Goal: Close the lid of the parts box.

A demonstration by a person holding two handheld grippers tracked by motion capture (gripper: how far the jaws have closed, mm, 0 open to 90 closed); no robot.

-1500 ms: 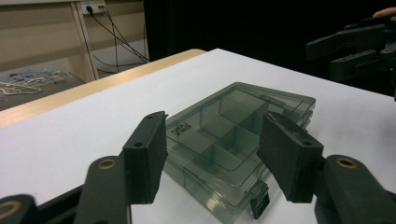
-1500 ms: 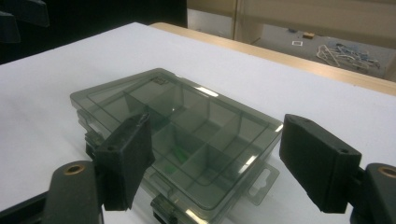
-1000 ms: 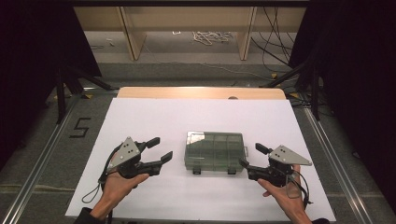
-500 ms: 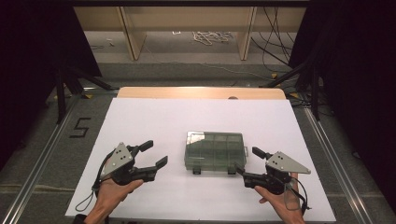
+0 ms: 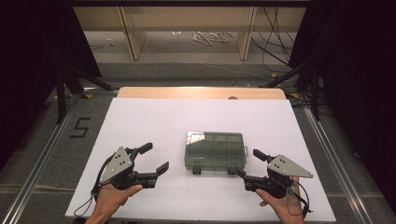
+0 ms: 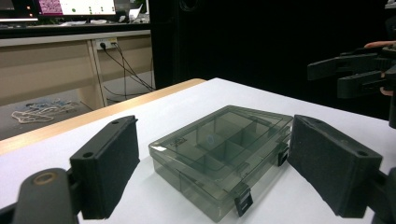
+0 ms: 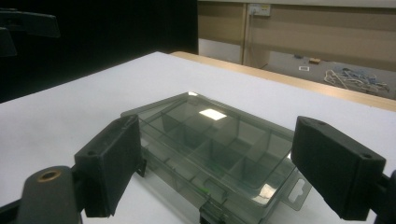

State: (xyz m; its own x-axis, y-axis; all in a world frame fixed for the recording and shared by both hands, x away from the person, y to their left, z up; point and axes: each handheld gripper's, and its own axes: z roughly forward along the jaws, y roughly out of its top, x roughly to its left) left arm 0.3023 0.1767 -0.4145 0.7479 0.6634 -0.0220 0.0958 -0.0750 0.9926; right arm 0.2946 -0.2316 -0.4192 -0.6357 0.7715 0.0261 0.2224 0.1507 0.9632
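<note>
The box, a smoky clear plastic organiser with a grid of compartments, lies flat with its lid down near the middle of the white surface, toward the person's edge. Two dark latches sit on its near long side. In the left tool view the box lies between the two black jaws but beyond them, untouched; in the right tool view the box likewise lies ahead, between the spread jaws.

The left tool is held just left of the box, jaws spread wide and empty, pointing toward it. The right tool sits just right of the box's near corner, jaws also spread and empty. Each carries a grey triangular plate, and a hand grips the left one from below.

The surface is a white sheet over a board whose pale wooden edge shows at the far side. Beyond it are light wooden furniture panels, a tangle of pale cord on the grey floor and dark cables. Black curtains close both sides. A "5" is marked on the floor at left.
</note>
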